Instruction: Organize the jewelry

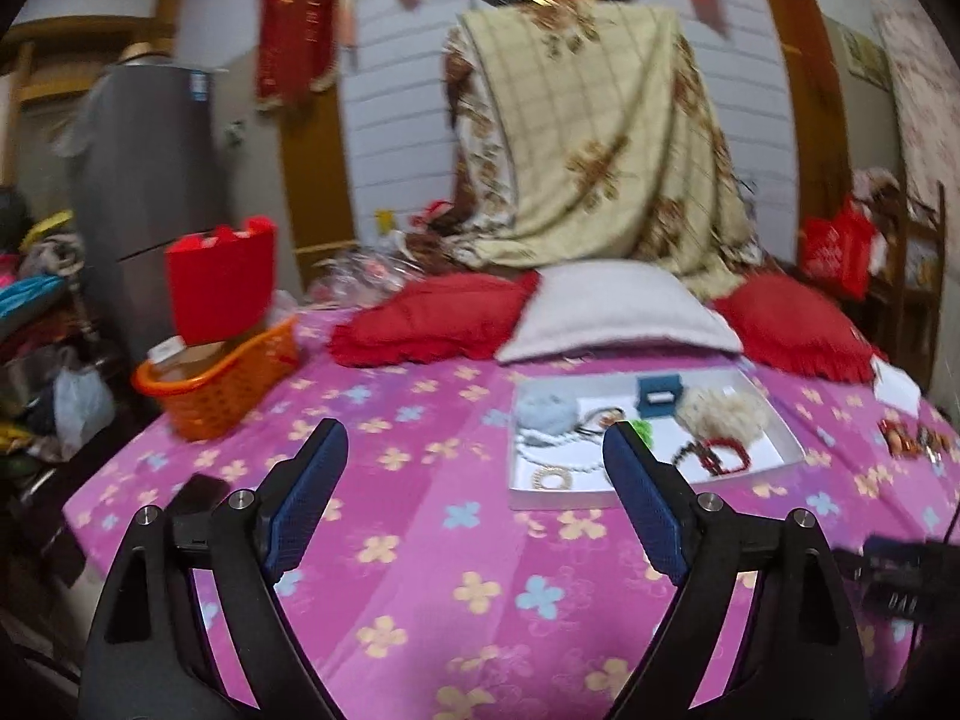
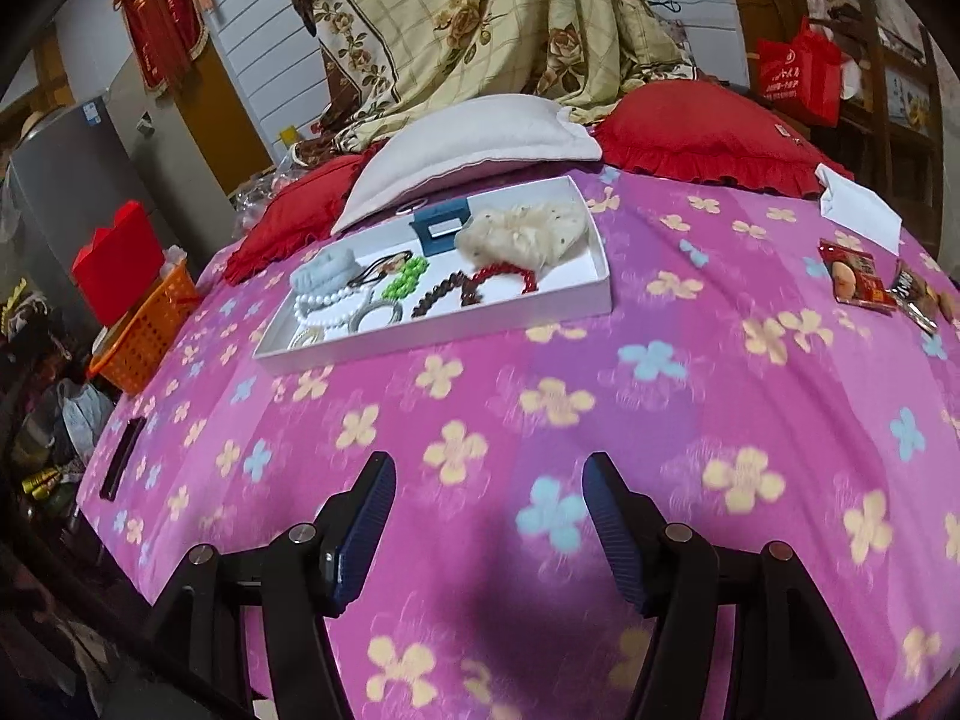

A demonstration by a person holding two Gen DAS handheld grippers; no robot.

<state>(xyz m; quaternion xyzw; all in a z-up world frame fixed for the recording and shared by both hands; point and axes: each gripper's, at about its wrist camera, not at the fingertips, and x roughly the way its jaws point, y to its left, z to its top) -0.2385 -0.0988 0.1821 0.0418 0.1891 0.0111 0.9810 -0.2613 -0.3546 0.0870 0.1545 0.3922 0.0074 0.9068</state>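
A shallow white tray point(image 2: 576, 300) point(image 1: 786, 441) lies on the pink flowered bedspread. In it are a white bead bracelet point(image 2: 327, 303), a green bead piece point(image 2: 405, 279), a brown bead bracelet point(image 2: 441, 294), a red bead bracelet point(image 2: 510, 276) point(image 1: 720, 456), a cream scrunchie point(image 2: 522, 228) point(image 1: 723, 408), a pale blue scrunchie point(image 2: 321, 270) point(image 1: 543, 408) and a small teal box point(image 2: 441, 228) point(image 1: 657, 396). My left gripper point(image 1: 474, 441) stands open with nothing between its fingers, its right finger in front of the tray's near left part. My right gripper point(image 2: 489, 471) is open and empty, well short of the tray.
An orange basket point(image 1: 222, 384) point(image 2: 147, 330) with a red box stands at the bed's left edge. Two red cushions point(image 1: 432, 318) point(image 1: 792, 324) and a white pillow point(image 2: 474, 138) lie behind the tray. Snack packets point(image 2: 858, 279) and white paper point(image 2: 861, 210) lie right. A dark phone point(image 2: 123, 456) lies left.
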